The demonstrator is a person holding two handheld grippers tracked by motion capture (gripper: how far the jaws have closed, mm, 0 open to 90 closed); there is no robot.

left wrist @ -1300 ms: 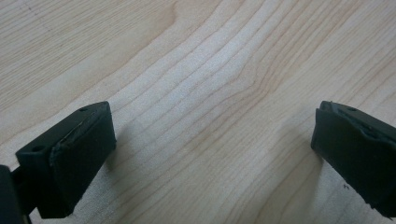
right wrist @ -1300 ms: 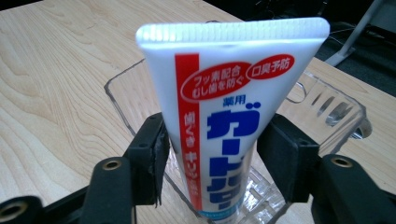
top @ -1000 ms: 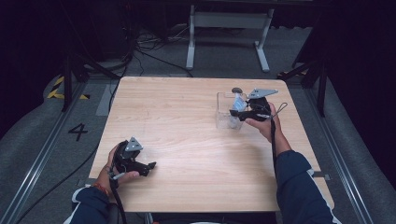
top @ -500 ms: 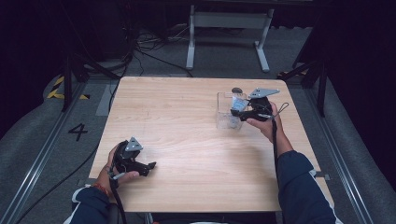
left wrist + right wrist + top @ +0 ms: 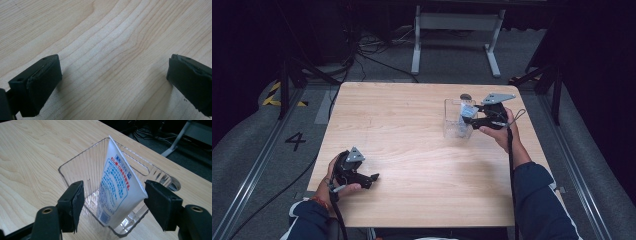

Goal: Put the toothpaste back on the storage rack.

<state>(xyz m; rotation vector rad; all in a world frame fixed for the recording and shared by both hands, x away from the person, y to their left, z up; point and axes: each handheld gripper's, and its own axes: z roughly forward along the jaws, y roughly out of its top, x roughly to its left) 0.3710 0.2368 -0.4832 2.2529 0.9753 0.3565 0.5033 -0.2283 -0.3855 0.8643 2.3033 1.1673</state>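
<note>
A white tube [image 5: 117, 187] with blue and red print stands tilted inside a clear ribbed plastic container [image 5: 80, 167] at the table's right rear. My right gripper [image 5: 113, 200] is open, with one jaw on each side of the tube at the container's near rim. The right jaw is close to the tube's edge and the left jaw stands apart from it. In the high view the right gripper [image 5: 467, 116] is at the container [image 5: 452, 127]. My left gripper [image 5: 373, 180] rests low at the front left, open [image 5: 112, 80] over bare wood.
A small dark round object [image 5: 465, 96] lies just behind the container. The light wooden table [image 5: 412, 130] stands on grey floor, with cables and a white metal stand [image 5: 457, 22] beyond its far edge.
</note>
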